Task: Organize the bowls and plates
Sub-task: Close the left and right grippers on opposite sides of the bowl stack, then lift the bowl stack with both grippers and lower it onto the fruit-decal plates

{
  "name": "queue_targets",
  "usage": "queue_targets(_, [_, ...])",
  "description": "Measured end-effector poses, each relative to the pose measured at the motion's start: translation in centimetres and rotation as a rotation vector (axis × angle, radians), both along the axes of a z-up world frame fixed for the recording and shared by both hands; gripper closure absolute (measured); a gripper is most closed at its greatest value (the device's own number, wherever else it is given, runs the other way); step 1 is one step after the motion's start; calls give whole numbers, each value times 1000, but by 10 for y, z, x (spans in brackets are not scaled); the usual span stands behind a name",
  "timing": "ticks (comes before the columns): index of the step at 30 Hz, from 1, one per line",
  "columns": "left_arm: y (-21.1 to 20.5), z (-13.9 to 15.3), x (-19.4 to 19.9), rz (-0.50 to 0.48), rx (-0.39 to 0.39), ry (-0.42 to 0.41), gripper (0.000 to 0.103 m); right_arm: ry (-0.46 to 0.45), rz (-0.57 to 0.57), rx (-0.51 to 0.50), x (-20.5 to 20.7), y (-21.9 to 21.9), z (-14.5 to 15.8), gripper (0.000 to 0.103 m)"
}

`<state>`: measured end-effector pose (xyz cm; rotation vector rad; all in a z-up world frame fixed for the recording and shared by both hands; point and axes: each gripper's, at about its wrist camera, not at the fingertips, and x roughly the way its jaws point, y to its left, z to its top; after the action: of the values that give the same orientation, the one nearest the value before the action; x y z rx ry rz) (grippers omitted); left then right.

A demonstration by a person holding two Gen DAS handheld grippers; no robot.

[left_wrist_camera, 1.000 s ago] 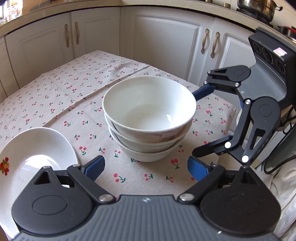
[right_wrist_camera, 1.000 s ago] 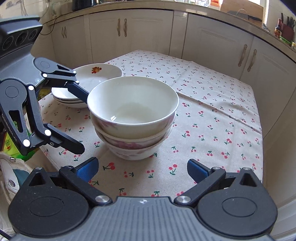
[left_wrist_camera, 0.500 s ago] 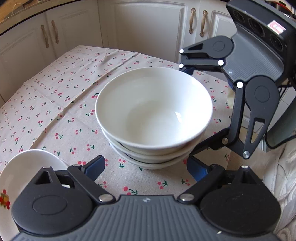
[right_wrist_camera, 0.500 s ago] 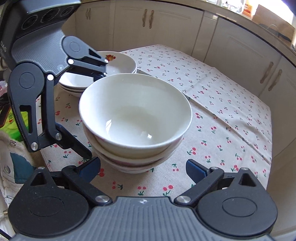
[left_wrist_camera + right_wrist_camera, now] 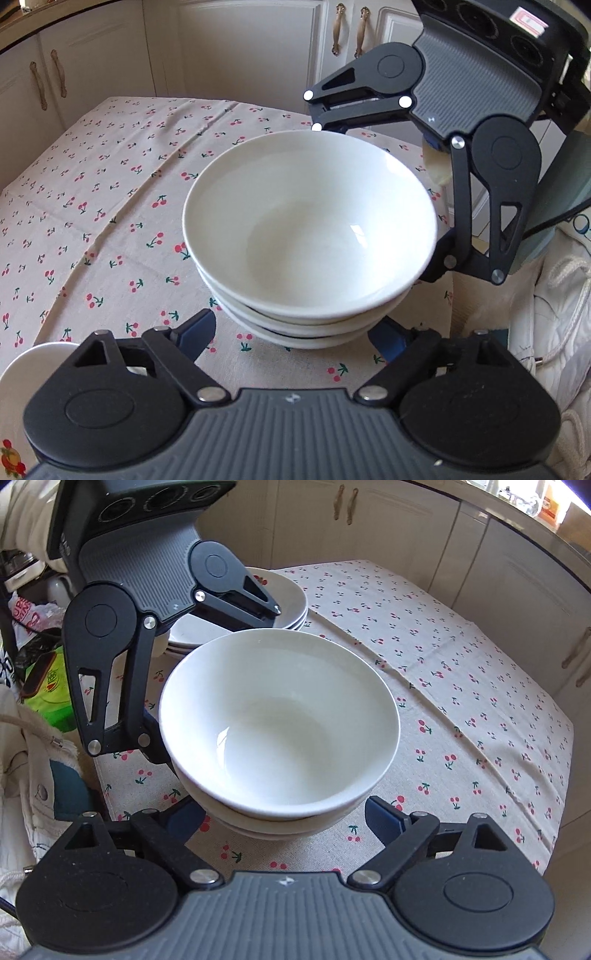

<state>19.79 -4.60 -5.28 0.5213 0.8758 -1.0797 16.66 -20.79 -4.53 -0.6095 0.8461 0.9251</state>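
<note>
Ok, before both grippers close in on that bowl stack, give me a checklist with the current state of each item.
1. Left gripper open wide enough: ok, its blue pads sit either side of the bowl stack.
2. Right gripper open wide enough: ok, the stack's base lies between its pads.
3. Bowls nested evenly: ok, three bowls, rims roughly level.
4. Pads touching the stack: cannot tell, the bowl walls hide the contact points.
5. The grippers clear of each other: ok, they come from different sides and are apart.
6. Plate stack out of the way: ok, behind the left gripper, apart from the bowls.
</note>
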Motion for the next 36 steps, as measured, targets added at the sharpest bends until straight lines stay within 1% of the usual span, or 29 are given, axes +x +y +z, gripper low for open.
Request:
queue_targets(10, [-2,0,6,-61,4,26,18,28,45,-9,6,2,0,8])
queue_targets(12, [-2,-1,7,-71,5,27,18,38,51,-5,7,2,0,11])
queue_targets(18, [-2,-1,7,-83,-6,41,23,48,53,-3,8,3,0,12])
queue_targets(29, [-3,-1,10,-87,-8,45,23,50,51,-5,8,4,0,12])
queue_targets(36, [-2,-1,5,-76,-10,31,23,48,43,-13,7,5,1,12])
